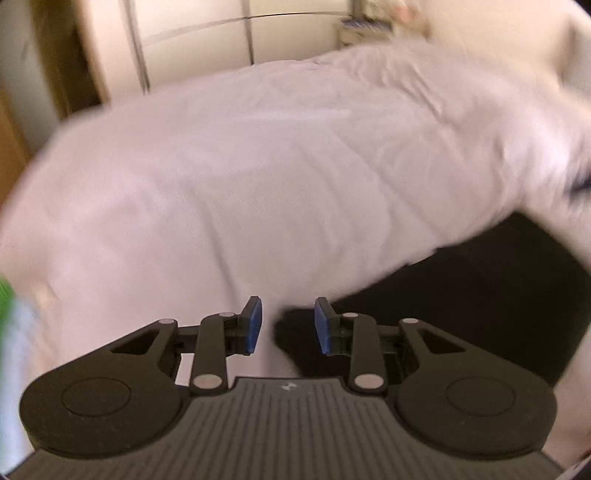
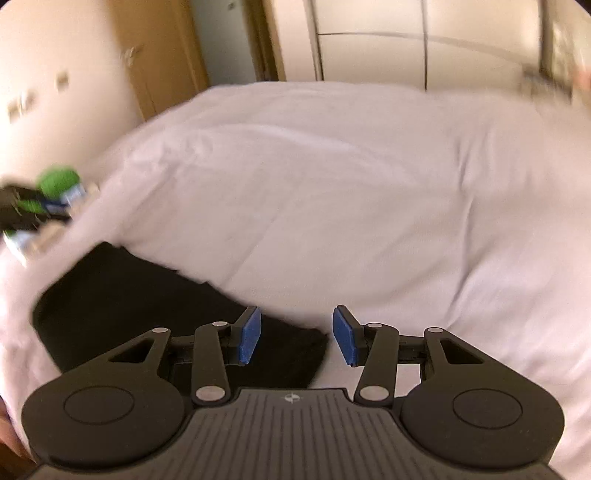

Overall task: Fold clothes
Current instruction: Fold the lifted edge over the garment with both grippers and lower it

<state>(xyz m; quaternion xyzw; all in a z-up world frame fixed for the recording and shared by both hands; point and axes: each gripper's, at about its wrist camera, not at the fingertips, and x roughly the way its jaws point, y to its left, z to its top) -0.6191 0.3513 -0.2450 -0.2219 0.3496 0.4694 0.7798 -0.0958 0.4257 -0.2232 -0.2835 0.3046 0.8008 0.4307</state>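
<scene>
A black garment [image 1: 480,295] lies flat on a white bed [image 1: 258,166]. In the left wrist view it fills the lower right, and my left gripper [image 1: 287,325] is open and empty over its left edge. In the right wrist view the garment [image 2: 147,295] lies at the lower left. My right gripper [image 2: 297,334] is open and empty over its right edge. The other gripper [image 2: 40,206] shows blurred at the far left, with green and black parts. Both views are motion-blurred.
Cream wardrobe doors [image 2: 388,40] stand behind the bed. A wooden door frame [image 2: 162,59] is at the back left. A small shelf with items [image 1: 365,26] sits at the far corner. The white bedding spreads wide beyond the garment.
</scene>
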